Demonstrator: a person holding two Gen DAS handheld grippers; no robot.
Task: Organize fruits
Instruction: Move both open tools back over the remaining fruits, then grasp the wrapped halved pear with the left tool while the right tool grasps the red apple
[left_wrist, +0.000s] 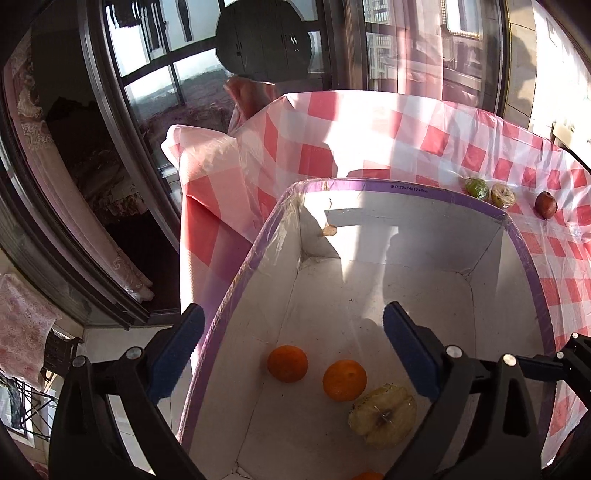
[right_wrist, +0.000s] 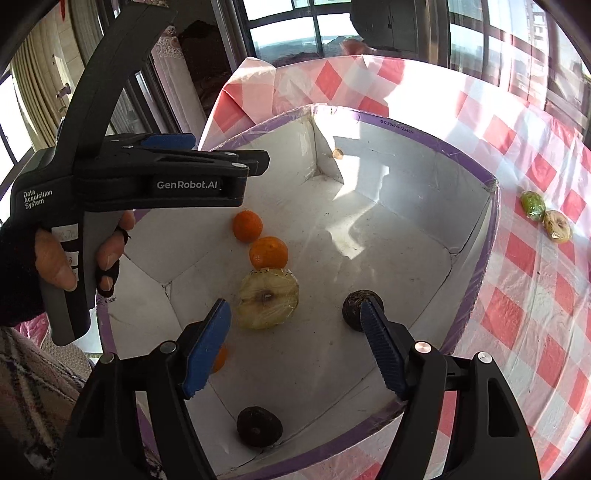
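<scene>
A white cardboard box with a purple rim (left_wrist: 406, 183) (right_wrist: 491, 221) sits on the checked table. Inside lie two oranges (left_wrist: 287, 363) (left_wrist: 344, 380) (right_wrist: 247, 225) (right_wrist: 268, 253), a wrapped half apple (left_wrist: 384, 414) (right_wrist: 267, 297), two dark round fruits (right_wrist: 355, 307) (right_wrist: 259, 425) and a partly hidden orange (right_wrist: 220, 358). My left gripper (left_wrist: 293, 350) is open and empty above the box's left side; it also shows from the side in the right wrist view (right_wrist: 236, 162). My right gripper (right_wrist: 295, 347) is open and empty over the box.
On the red-and-white checked cloth (left_wrist: 546, 258) (right_wrist: 535, 295) right of the box lie a wrapped green fruit (left_wrist: 477, 187) (right_wrist: 533, 205), a wrapped pale fruit (left_wrist: 502, 195) (right_wrist: 557, 225) and a dark red fruit (left_wrist: 546, 204). Windows and curtains stand behind the table.
</scene>
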